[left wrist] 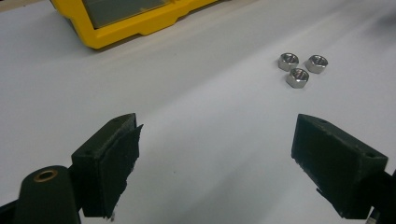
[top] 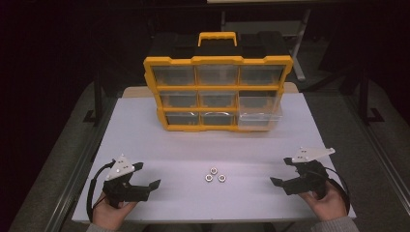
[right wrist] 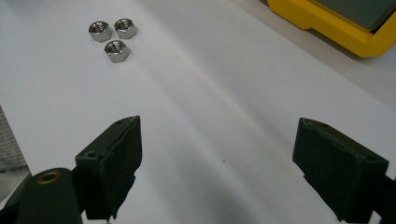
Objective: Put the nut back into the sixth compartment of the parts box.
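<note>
Three steel hex nuts (top: 214, 175) lie close together on the white table top (top: 203, 145), near its front middle. In the left gripper view the nuts (left wrist: 302, 68) lie ahead to the right; in the right gripper view the nuts (right wrist: 112, 36) lie ahead to the left. My left gripper (top: 148, 175) rests at the front left, open, nothing between its jaws. My right gripper (top: 283, 170) rests at the front right, open and empty too. A yellow organiser case (top: 217, 92) with clear drawers stands upright at the back middle.
One clear drawer (top: 260, 112) at the case's lower right stands pulled out a little. The case's yellow edge (left wrist: 135, 23) lies far ahead of the left gripper, and its corner (right wrist: 336, 25) far ahead of the right. Dark floor surrounds the table.
</note>
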Motion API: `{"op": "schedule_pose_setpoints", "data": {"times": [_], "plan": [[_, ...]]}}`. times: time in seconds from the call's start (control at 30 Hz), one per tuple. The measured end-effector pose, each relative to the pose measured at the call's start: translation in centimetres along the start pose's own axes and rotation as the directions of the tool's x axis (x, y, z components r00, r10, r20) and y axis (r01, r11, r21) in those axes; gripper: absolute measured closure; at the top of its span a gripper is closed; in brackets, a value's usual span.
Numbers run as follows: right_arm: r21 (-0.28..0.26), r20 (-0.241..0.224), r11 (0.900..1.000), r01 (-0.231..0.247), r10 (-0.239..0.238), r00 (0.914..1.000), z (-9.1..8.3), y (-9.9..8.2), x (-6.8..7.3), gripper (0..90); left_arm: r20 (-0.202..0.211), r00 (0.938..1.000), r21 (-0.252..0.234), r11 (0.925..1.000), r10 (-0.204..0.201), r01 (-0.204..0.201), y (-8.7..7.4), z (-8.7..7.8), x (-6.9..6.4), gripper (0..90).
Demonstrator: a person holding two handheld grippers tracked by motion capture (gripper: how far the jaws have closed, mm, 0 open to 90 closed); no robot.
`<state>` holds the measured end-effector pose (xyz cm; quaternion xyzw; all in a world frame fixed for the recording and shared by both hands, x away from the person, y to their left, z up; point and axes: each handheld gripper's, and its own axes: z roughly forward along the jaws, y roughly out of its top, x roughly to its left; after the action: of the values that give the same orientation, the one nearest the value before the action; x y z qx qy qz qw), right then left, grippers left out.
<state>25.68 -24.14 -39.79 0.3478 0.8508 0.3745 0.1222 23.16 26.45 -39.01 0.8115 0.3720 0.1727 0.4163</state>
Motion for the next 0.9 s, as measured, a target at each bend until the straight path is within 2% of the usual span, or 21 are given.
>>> {"op": "schedule_pose_setpoints", "data": {"times": [0.03, 0.1, 0.17, 0.27, 0.33, 0.6, 0.63, 0.73, 0.9], "plan": [[0.008, -0.003, 1.0000, 0.002, -0.002, 1.0000, 0.02, 0.01, 0.03, 14.8, 0.000, 1.0000, -0.006, 1.0000, -0.008, 0.008, 0.00, 0.04, 0.01, 14.5], [0.012, -0.008, 0.9999, 0.003, -0.003, 1.0000, 0.13, 0.00, 0.05, 14.9, -0.002, 0.9999, 0.003, 0.9999, 0.011, -0.011, 0.03, -0.07, 0.22, 14.5], [0.019, -0.009, 0.9998, 0.007, -0.007, 0.9999, 0.15, 0.01, 0.07, 15.5, -0.004, 1.0000, -0.008, 0.9999, -0.008, 0.008, -0.05, -0.05, 0.06, 14.5], [0.018, -0.019, 0.9998, 0.005, -0.005, 0.9998, 0.16, 0.08, 0.11, 15.5, -0.005, 0.9999, -0.001, 0.9999, 0.010, -0.010, -0.02, -0.15, 0.15, 14.5], [0.026, -0.019, 0.9996, 0.007, -0.007, 0.9998, 0.21, 0.13, 0.14, 15.5, -0.004, 1.0000, -0.004, 1.0000, 0.006, -0.006, -0.05, -0.13, 0.15, 14.5], [0.031, -0.034, 0.9995, 0.007, -0.006, 0.9994, 0.47, 0.21, 0.25, 15.6, -0.003, 1.0000, 0.000, 1.0000, 0.009, -0.009, -0.05, -0.05, 0.17, 14.5], [0.032, -0.036, 0.9994, 0.008, -0.007, 0.9993, 0.49, 0.23, 0.22, 15.6, -0.002, 1.0000, -0.002, 1.0000, -0.005, 0.005, -0.10, -0.02, 0.06, 14.5], [0.028, -0.031, 0.9995, 0.013, -0.012, 0.9994, 0.52, 0.35, 0.21, 15.6, -0.002, 1.0000, 0.001, 1.0000, -0.004, 0.004, -0.11, 0.00, 0.07, 14.5], [0.023, -0.040, 0.9997, -0.002, 0.003, 0.9992, 0.62, 0.87, 0.25, 16.4, -0.003, 1.0000, 0.002, 1.0000, -0.004, 0.005, -0.10, 0.03, -0.02, 14.5]]}}
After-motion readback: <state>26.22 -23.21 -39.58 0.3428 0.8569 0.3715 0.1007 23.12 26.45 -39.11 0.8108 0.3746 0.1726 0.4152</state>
